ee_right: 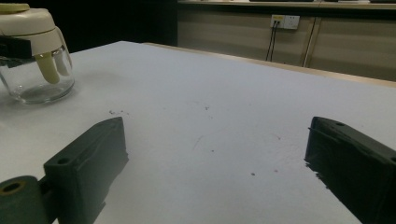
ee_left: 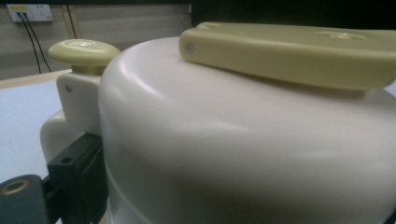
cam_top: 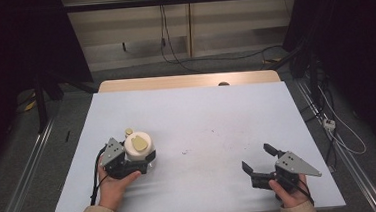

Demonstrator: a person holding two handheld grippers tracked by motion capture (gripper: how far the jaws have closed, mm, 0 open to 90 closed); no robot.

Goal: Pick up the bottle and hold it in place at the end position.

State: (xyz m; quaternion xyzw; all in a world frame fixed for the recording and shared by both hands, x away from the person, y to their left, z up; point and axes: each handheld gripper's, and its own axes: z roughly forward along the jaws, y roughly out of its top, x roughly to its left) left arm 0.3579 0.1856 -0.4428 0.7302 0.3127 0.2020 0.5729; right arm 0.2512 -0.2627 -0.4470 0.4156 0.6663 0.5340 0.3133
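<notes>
A clear glass jar [ee_right: 42, 86] with a cream-white lid [cam_top: 139, 150] stands at the table's left front. On the lid lie a flat pale yellow-green handle [cam_top: 139, 143] and a small round knob [cam_top: 128, 132]. My left gripper [cam_top: 138, 158] is shut on the lid's sides, and one black finger [ee_left: 74, 177] presses the lid [ee_left: 233, 140] below the knob [ee_left: 84, 51]. The handle [ee_left: 289, 51] runs across the top of that view. My right gripper [cam_top: 258, 157] rests open at the right front, its jaws [ee_right: 217, 135] wide apart over bare table, the jar far off.
The table [cam_top: 201, 115] has a pale blue-grey top with a few dark specks near its middle and a wooden strip [cam_top: 189, 81] along the far edge. Cables [cam_top: 172, 52] lie on the floor behind. Metal rails [cam_top: 25, 172] flank the table.
</notes>
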